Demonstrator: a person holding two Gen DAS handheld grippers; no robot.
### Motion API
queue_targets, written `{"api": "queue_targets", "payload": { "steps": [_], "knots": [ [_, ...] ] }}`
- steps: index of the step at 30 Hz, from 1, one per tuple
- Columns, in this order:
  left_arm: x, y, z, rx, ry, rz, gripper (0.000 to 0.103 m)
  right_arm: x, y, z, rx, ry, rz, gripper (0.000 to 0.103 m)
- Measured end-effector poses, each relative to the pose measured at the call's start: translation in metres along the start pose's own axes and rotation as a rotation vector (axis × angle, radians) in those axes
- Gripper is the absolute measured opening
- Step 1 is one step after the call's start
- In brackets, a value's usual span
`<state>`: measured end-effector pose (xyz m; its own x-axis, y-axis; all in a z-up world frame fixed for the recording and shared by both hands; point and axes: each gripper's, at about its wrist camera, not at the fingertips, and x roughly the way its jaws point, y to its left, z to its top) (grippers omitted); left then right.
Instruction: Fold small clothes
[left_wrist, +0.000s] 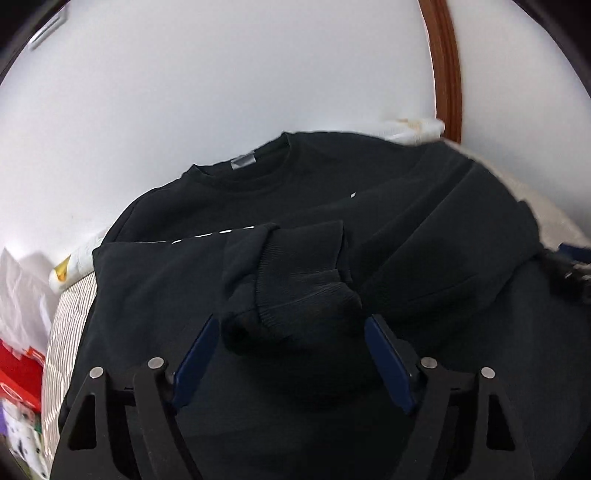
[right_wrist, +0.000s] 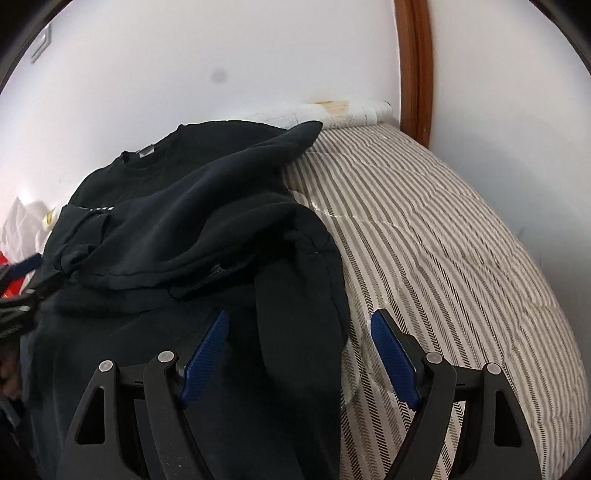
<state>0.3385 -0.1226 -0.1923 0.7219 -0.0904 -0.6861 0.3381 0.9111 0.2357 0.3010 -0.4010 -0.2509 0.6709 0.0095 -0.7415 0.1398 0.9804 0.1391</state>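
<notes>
A black sweatshirt (left_wrist: 314, 206) lies on a striped bed, collar toward the wall, with both sleeves folded in over its front. My left gripper (left_wrist: 291, 325) is open, its blue pads either side of a ribbed sleeve cuff (left_wrist: 295, 280) without gripping it. My right gripper (right_wrist: 299, 321) is open over the right edge of the sweatshirt (right_wrist: 177, 221), with a fold of the black cloth (right_wrist: 295, 314) between its pads. The right gripper also shows at the right edge of the left wrist view (left_wrist: 572, 273).
The striped mattress cover (right_wrist: 443, 240) stretches to the right of the sweatshirt. A white wall (left_wrist: 221, 74) and a brown wooden frame (right_wrist: 415, 55) stand behind. Red and white bags (left_wrist: 18, 354) sit at the left beside the bed.
</notes>
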Motion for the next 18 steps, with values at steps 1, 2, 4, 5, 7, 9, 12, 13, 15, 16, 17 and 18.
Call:
{"api": "queue_targets", "payload": {
  "steps": [1,2,4,5,7,9,12,13,15,16,17,18],
  "knots": [
    [0.003,-0.003,0.0,0.004,0.002,0.016,0.078,-0.001,0.0,0.0,0.002,-0.006,-0.007,0.078],
    [0.006,-0.006,0.001,0.01,-0.004,0.038,0.075,-0.001,0.0,-0.001,-0.002,-0.008,-0.008,0.078],
    [0.01,-0.006,0.003,0.021,-0.013,0.064,0.064,0.001,0.002,-0.001,-0.012,-0.004,-0.014,0.078],
    [0.012,-0.007,0.004,0.021,-0.014,0.076,0.052,0.001,0.003,-0.002,-0.016,-0.001,-0.015,0.078],
    [0.015,-0.003,0.007,0.002,-0.016,0.081,0.032,0.002,0.003,-0.002,-0.017,0.001,-0.014,0.078],
    [0.014,0.003,0.01,-0.032,-0.027,0.043,0.009,0.002,0.002,-0.001,-0.012,0.002,-0.01,0.078],
    [0.005,0.019,0.014,-0.101,-0.056,0.025,0.009,0.003,0.0,-0.001,-0.005,0.009,-0.005,0.078],
    [0.001,0.028,0.015,-0.131,-0.067,0.027,0.009,0.002,0.0,-0.002,-0.002,0.011,-0.003,0.078],
    [-0.007,0.048,0.014,-0.202,-0.082,0.028,0.009,0.003,0.0,-0.002,0.0,0.014,-0.001,0.078],
    [-0.01,0.06,0.013,-0.235,-0.087,0.031,0.009,0.004,-0.001,-0.002,0.001,0.015,0.0,0.078],
    [-0.014,0.072,0.011,-0.268,-0.092,0.039,0.009,0.004,-0.001,-0.001,0.002,0.016,0.001,0.078],
    [-0.018,0.085,0.008,-0.299,-0.097,0.047,0.009,0.005,-0.001,-0.001,0.003,0.017,0.002,0.078]
  ]
}}
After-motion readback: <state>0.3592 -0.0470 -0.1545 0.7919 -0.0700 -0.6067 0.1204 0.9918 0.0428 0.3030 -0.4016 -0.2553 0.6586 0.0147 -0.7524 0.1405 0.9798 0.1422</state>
